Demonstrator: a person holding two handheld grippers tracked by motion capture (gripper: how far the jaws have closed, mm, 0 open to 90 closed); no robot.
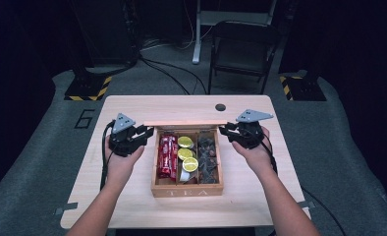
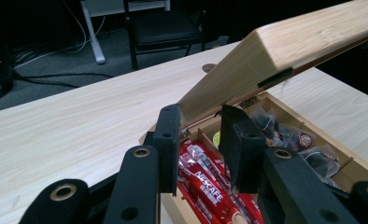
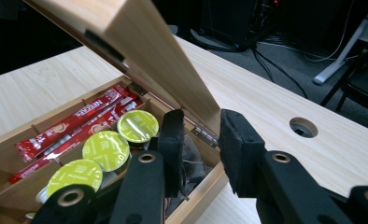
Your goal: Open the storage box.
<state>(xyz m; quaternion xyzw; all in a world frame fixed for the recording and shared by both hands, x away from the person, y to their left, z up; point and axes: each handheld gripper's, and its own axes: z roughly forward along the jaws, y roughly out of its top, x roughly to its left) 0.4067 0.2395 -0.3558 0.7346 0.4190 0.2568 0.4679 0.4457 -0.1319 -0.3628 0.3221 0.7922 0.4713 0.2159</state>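
Observation:
A wooden box marked TEA [image 1: 186,191] sits mid-table with its hinged lid [image 1: 185,124] raised at the back. It holds red Nescafe sachets [image 1: 167,155] on the left, green-topped capsules [image 1: 186,153] in the middle and dark wrapped packets [image 1: 207,157] on the right. My left gripper [image 1: 145,133] is shut on the lid's left end, whose wooden side wall [image 2: 229,74] sits between the pads. My right gripper [image 1: 226,130] is shut on the lid's right end [image 3: 173,60], near the hinge. The sachets [image 3: 74,123] and capsules [image 3: 105,147] lie below the tilted lid.
A round cable hole [image 1: 220,107] lies in the table behind the box. Bare tabletop [image 1: 260,196] spreads on both sides of the box. A folding chair [image 1: 240,49] and stands with yellow-black striped bases [image 1: 88,88] are on the floor beyond the far edge.

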